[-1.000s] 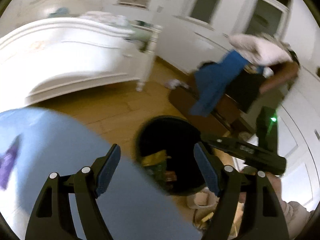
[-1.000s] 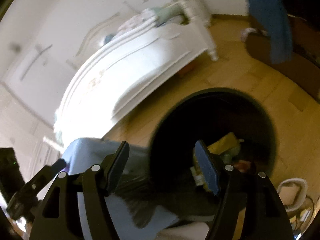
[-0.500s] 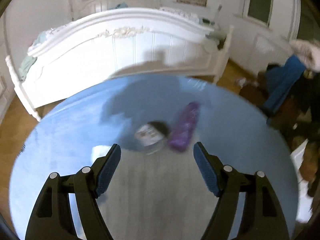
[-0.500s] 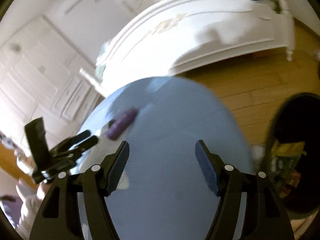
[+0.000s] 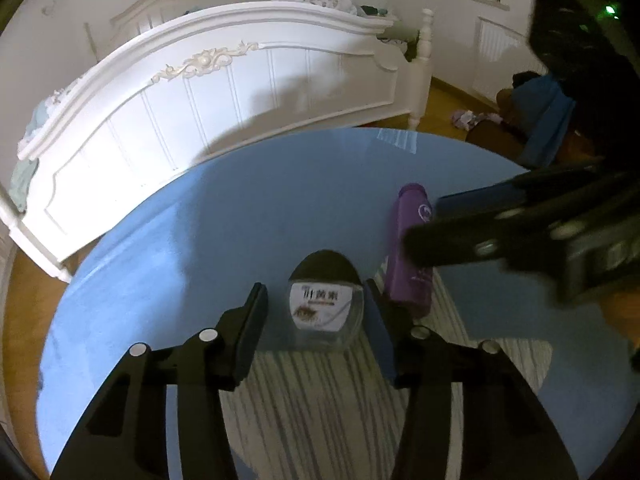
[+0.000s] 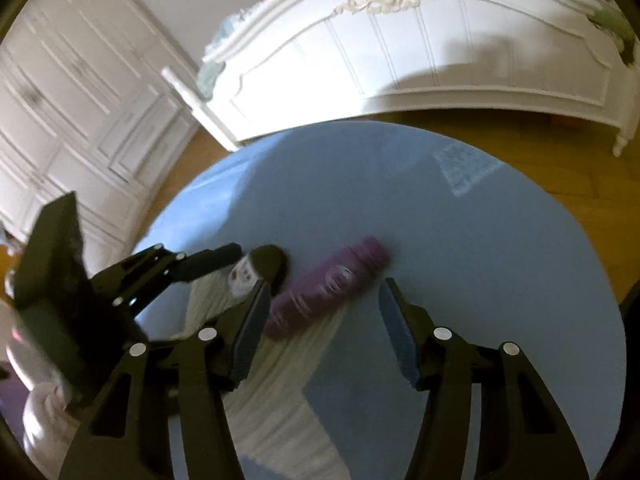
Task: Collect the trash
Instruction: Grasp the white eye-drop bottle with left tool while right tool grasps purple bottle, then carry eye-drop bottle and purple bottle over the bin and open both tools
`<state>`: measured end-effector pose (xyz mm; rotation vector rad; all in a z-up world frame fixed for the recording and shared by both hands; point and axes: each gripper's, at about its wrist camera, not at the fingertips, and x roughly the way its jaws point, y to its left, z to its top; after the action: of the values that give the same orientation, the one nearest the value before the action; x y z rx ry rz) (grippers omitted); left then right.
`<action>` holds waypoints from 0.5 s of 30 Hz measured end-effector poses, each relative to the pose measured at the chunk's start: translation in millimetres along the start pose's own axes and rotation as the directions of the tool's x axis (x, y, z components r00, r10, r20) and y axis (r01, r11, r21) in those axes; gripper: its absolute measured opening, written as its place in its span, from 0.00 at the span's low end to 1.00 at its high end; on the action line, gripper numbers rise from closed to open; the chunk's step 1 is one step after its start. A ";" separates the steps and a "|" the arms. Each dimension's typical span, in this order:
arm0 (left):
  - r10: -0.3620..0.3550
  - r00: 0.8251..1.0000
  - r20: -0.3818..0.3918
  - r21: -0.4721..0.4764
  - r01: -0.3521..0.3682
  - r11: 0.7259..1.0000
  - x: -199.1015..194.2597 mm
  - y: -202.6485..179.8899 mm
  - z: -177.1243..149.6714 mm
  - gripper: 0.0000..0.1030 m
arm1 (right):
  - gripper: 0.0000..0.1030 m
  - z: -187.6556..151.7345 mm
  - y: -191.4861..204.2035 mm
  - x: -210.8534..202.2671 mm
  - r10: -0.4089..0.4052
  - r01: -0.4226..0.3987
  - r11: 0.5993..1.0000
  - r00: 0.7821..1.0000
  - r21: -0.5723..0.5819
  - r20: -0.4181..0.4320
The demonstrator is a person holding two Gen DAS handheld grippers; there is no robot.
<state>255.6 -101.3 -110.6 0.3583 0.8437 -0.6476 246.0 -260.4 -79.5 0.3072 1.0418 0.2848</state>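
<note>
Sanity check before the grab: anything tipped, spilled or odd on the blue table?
Both items lie on their sides on the blue table: a purple bottle and a clear black-capped jar beside it. No spill shows. The left gripper straddles the jar, jaws just closing, left pad apart from it; the right gripper is over the bottle.

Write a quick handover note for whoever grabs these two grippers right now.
Left gripper: jaws have just been closing around the small jar; firm grip not confirmed.
Right gripper: open, jaws have been narrowing over the purple bottle, not gripping.
Both items lie side by side on the blue round table.
Done: neither lifted.
Left: grasp both, carry to the trash bin, not in view now.
</note>
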 end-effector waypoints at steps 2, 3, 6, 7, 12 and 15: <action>-0.002 1.000 0.003 -0.006 0.002 1.000 0.0 -0.1 0.2 0.44 | 0.50 3.8 7.1 11.3 -0.040 0.039 0.999 0.999 -0.032 -0.013; 0.004 1.000 0.004 -0.014 -0.004 1.000 -0.7 1.5 -0.5 0.40 | 0.50 5.5 10.1 16.0 -0.051 0.050 0.998 0.999 -0.046 -0.016; 0.002 1.000 0.008 -0.041 -0.002 0.999 -3.0 4.6 -1.9 0.38 | 0.47 6.8 20.0 22.4 -0.092 0.092 0.990 0.996 -0.104 0.000; 0.004 1.000 0.008 -0.045 -0.004 0.999 -3.2 4.8 -1.6 0.38 | 0.45 7.2 22.2 22.4 -0.098 0.098 0.988 0.995 -0.118 0.005; 0.021 1.000 0.011 -0.092 -0.020 0.996 -7.8 7.6 -4.0 0.38 | 0.32 0.6 7.6 14.5 -0.048 0.051 0.992 0.998 -0.114 0.026; 0.011 0.999 0.030 -0.130 -0.007 0.991 -18.0 6.4 -10.1 0.38 | 0.29 -4.0 -6.8 -1.1 0.018 -0.013 0.997 0.998 -0.069 0.068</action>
<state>245.1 -84.1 -102.6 0.2338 0.8497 -0.5849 242.6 -266.6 -83.1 0.2614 0.9605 0.3217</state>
